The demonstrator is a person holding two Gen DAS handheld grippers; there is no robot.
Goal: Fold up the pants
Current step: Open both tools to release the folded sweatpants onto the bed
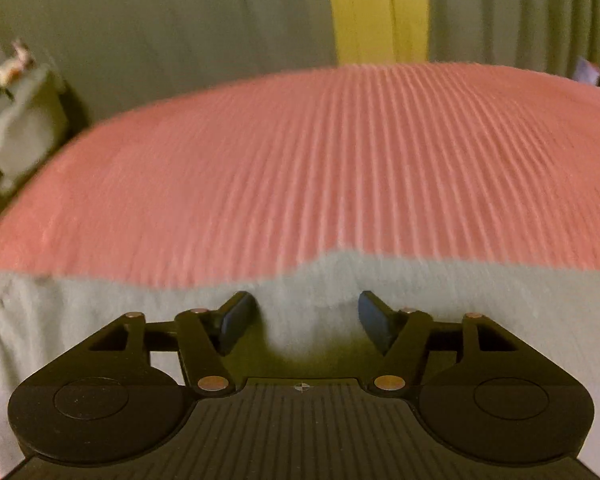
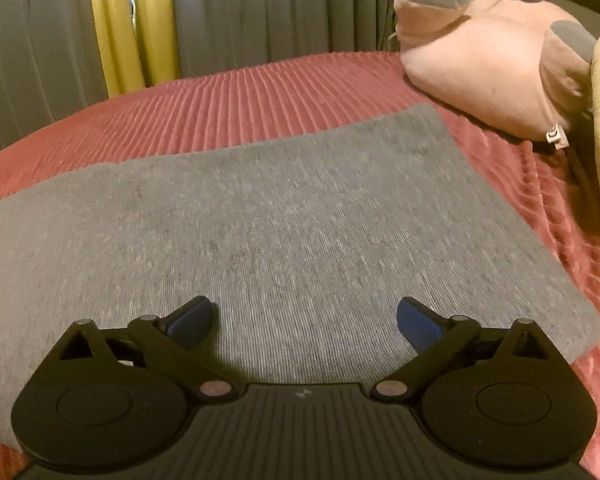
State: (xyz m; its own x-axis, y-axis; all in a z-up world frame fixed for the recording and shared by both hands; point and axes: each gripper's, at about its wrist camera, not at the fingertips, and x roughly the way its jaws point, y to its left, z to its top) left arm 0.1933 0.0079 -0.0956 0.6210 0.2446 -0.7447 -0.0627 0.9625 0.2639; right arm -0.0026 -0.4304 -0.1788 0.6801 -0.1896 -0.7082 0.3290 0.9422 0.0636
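Pants (image 2: 284, 216): grey knit, folded into a flat slab on the bedspread; spread ahead of and beneath the right gripper, running off to its left and ending in a corner to its right.
Pants, left view (image 1: 460, 300): pale grey edge directly under and just ahead of the left gripper, wavy border against the bedspread, small rise between the fingers.
Left gripper (image 1: 307, 316): jaws partly apart, nothing clamped; blue pads clear of each other, grey cloth showing in the gap; contact with the cloth beneath cannot be told.
Left pads (image 1: 236, 316): angled inward, no fabric pinched between them.
Right gripper (image 2: 305, 322): jaws spread very wide, empty; tips poised over the near part of the pants, touching or not cannot be told.
Right pads (image 2: 418, 326): blue, far apart, bare cloth between them.
Bedspread (image 1: 300, 160): pink-red, ribbed, stretching ahead of both grippers past the pants.
Plush toy (image 2: 496, 64): pink with grey patches, ahead and to the right of the right gripper, well apart from the pants, lying on the bedspread.
Curtains (image 2: 260, 8): grey, beyond the far edge of the bed.
Yellow curtain strip (image 1: 380, 8): straight ahead of the left gripper, far off.
Sharpness: left view blurred.
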